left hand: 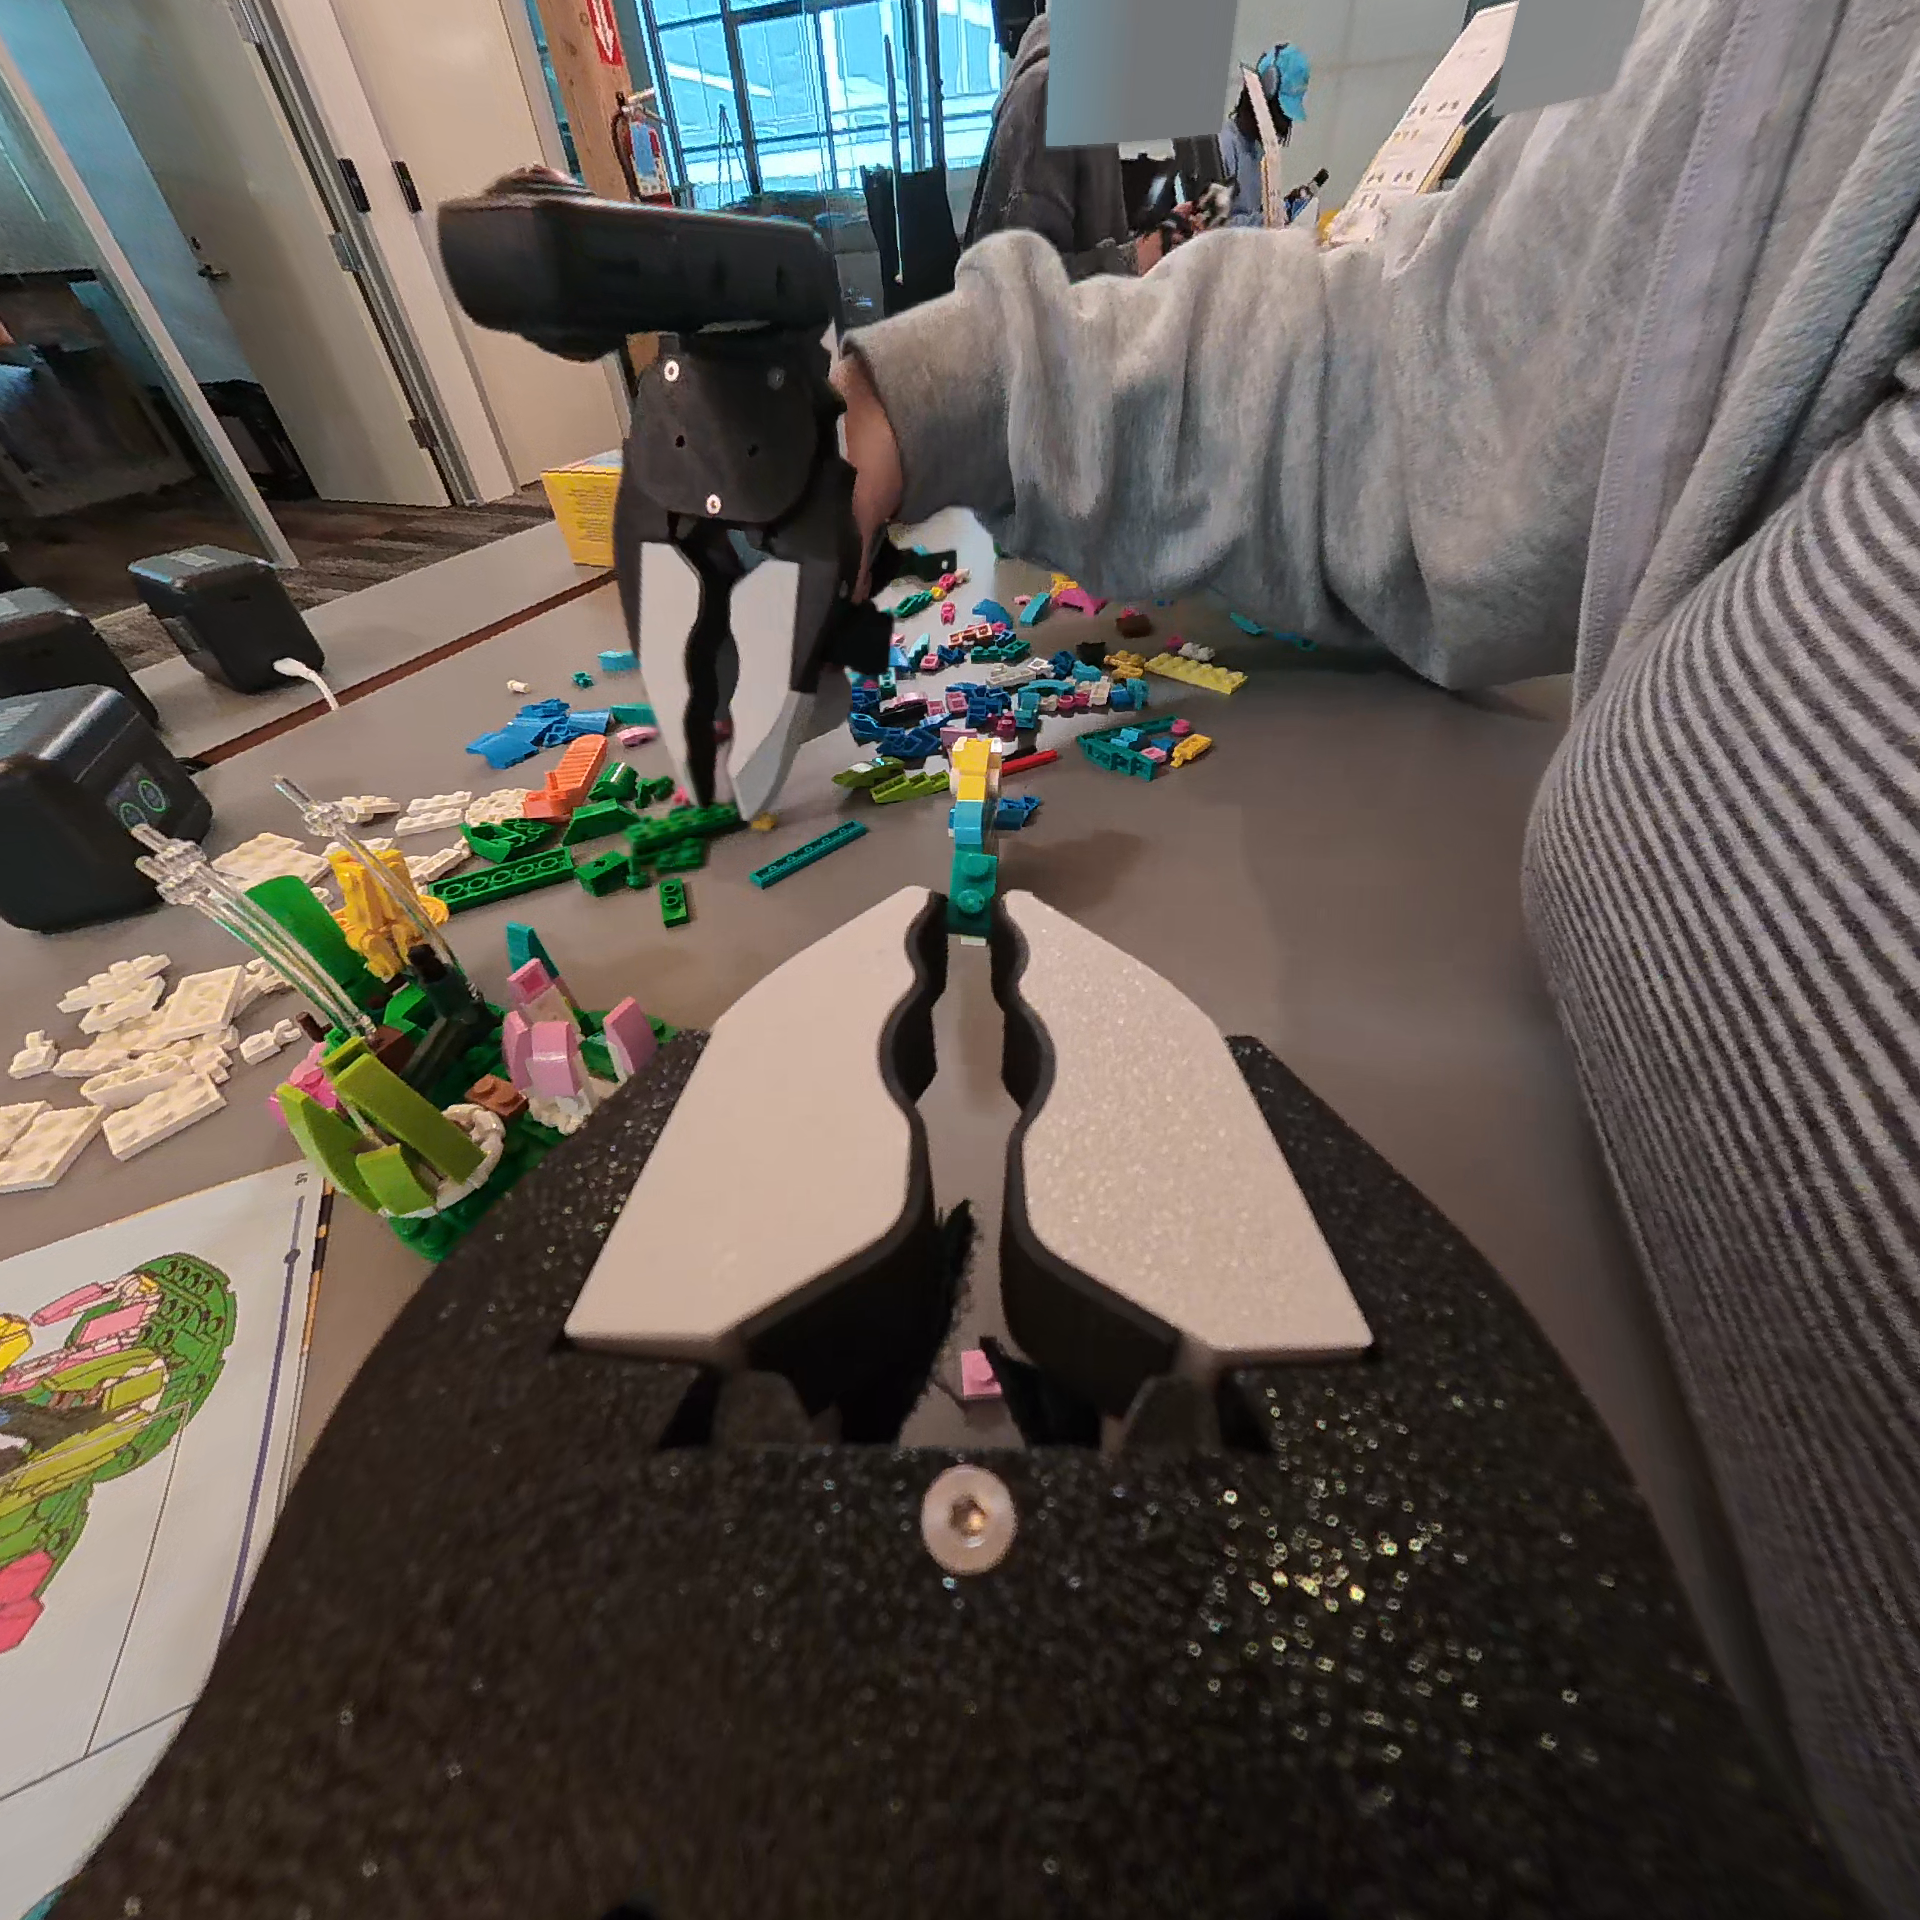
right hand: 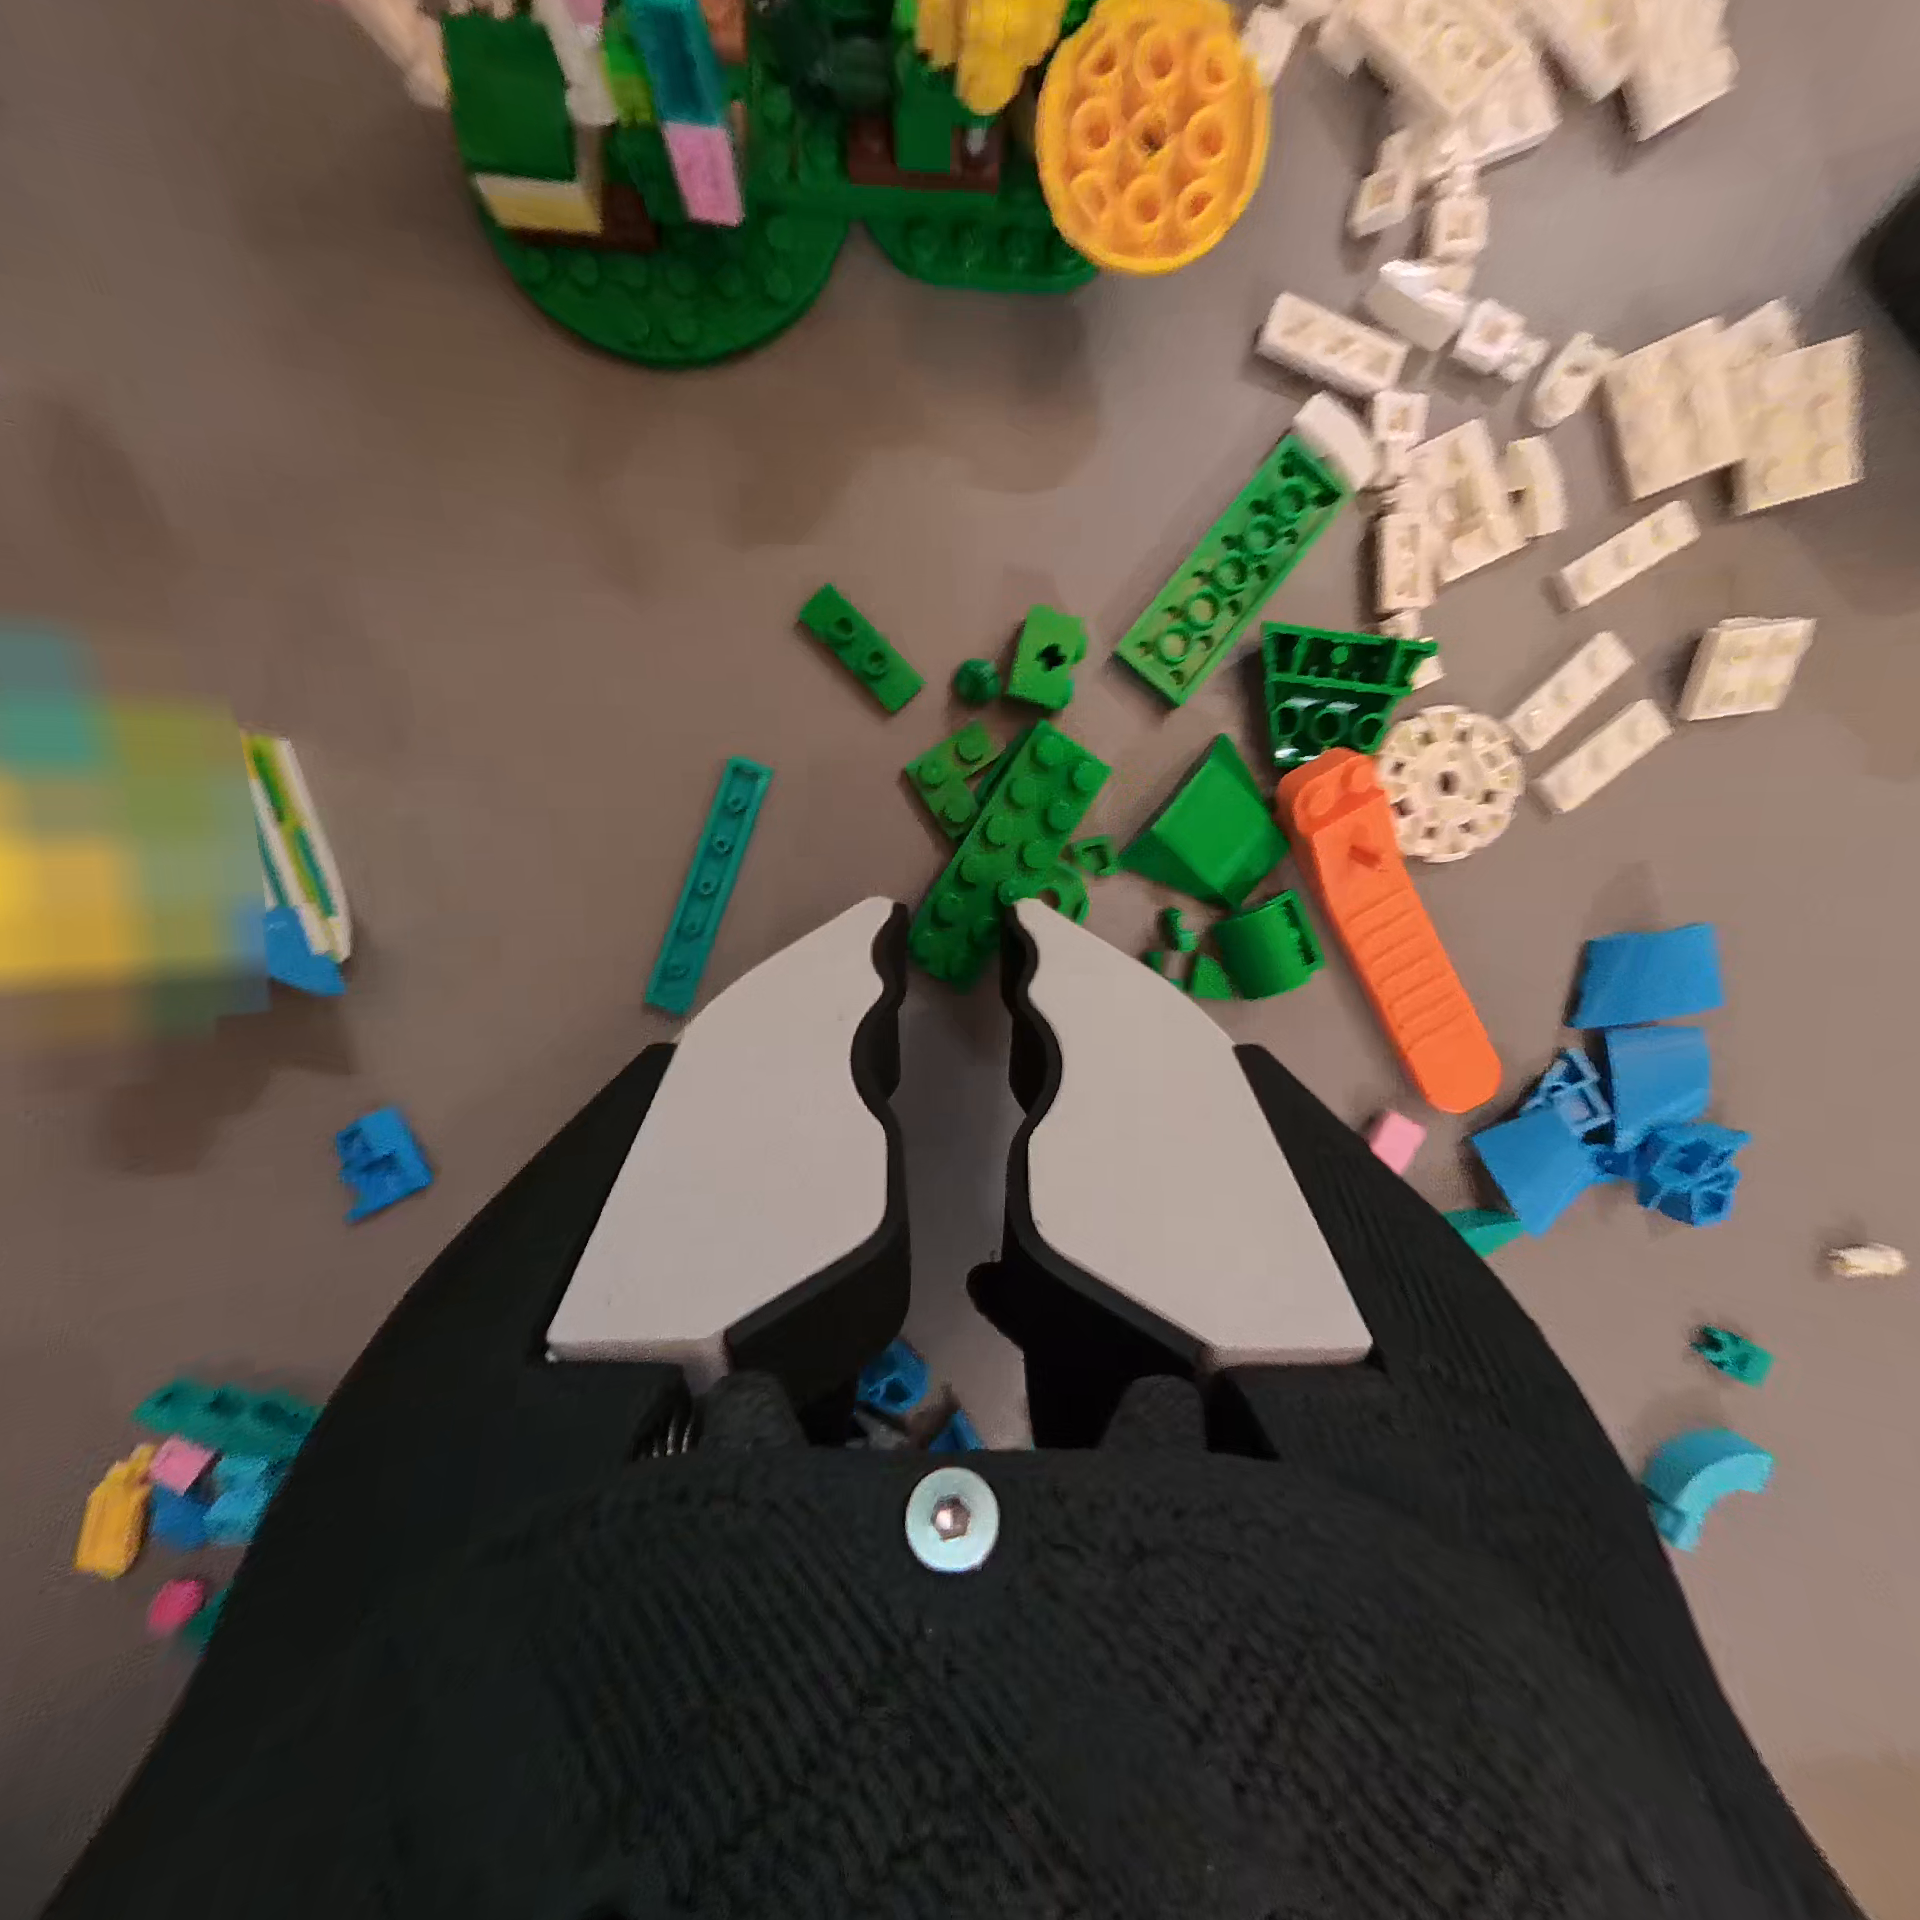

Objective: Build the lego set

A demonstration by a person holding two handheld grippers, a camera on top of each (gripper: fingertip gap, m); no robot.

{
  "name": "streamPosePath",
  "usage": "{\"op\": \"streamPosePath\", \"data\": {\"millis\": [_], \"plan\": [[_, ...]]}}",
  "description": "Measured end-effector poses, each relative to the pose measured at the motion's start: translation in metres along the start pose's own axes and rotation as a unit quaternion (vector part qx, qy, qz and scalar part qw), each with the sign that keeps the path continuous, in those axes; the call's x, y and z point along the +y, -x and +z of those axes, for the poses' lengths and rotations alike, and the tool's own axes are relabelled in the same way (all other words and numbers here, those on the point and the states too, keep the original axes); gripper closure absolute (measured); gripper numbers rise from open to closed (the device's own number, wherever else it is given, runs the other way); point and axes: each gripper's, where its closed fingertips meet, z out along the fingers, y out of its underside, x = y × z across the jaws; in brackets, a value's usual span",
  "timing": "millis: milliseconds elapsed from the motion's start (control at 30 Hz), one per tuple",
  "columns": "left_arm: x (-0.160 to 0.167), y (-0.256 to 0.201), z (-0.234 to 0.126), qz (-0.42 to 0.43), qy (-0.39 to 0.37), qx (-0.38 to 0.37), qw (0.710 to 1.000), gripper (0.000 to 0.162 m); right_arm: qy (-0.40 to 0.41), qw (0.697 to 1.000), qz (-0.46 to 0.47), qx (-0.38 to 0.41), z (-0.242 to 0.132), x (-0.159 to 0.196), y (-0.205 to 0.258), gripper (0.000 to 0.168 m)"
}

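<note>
My left gripper (left hand: 964, 914) is shut on a small stack of teal, yellow and white bricks (left hand: 971, 821), held above the grey table. My right gripper (right hand: 956, 920) points down into a pile of green pieces. Its tips close on the end of a green 2x6 plate (right hand: 1023, 821) that lies on the table. The right gripper also shows in the left wrist view (left hand: 724, 805), held by a hand in a grey sleeve (left hand: 1247, 436). The partly built model on green round plates (left hand: 416, 1060) stands to the left, and shows at the top of the right wrist view (right hand: 727, 156).
An orange brick separator (right hand: 1382, 935) and a teal long plate (right hand: 712, 883) lie beside the green pile. White plates (right hand: 1558, 416) are spread nearby, with blue and mixed pieces (left hand: 987, 686) farther back. The instruction booklet (left hand: 125, 1403) lies at the front left. Black devices (left hand: 83, 800) stand along the left edge. Across from one pair of fingers to the other is roughly 20 cm.
</note>
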Motion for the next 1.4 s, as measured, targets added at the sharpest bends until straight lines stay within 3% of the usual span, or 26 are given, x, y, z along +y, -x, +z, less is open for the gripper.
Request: {"op": "streamPosePath", "data": {"millis": [100,500,767,967,1033,1167,1400], "plan": [[0.0,-0.001,0.0,-0.001,0.0,0.001,1.0,0.155,0.019,0.999,-0.029,-0.038,-0.005,0.008,0.014,0.153],[-0.002,-0.004,0.001,-0.006,-0.002,0.003,1.0,0.155,-0.006,0.999,0.005,0.044,-0.017,0.012,-0.029,0.146],[-0.002,-0.006,0.001,-0.008,-0.003,0.005,1.0,0.155,-0.038,0.999,-0.001,-0.006,-0.013,-0.007,-0.014,0.153],[-0.003,-0.007,0.001,-0.008,-0.003,0.005,1.0,0.155,-0.016,1.0,-0.022,-0.015,-0.007,-0.012,-0.016,0.161],[-0.003,-0.007,0.001,-0.008,-0.003,0.005,1.0,0.155,-0.017,0.999,-0.025,-0.019,-0.007,-0.018,-0.022,0.168],[-0.003,-0.006,0.001,-0.013,-0.004,0.005,1.0,0.155,-0.045,0.998,-0.039,0.037,-0.01,-0.049,-0.055,0.166],[-0.004,-0.006,0.0,-0.017,-0.006,0.006,1.0,0.155,-0.014,0.998,-0.048,0.044,0.004,-0.087,-0.091,0.164]]}}
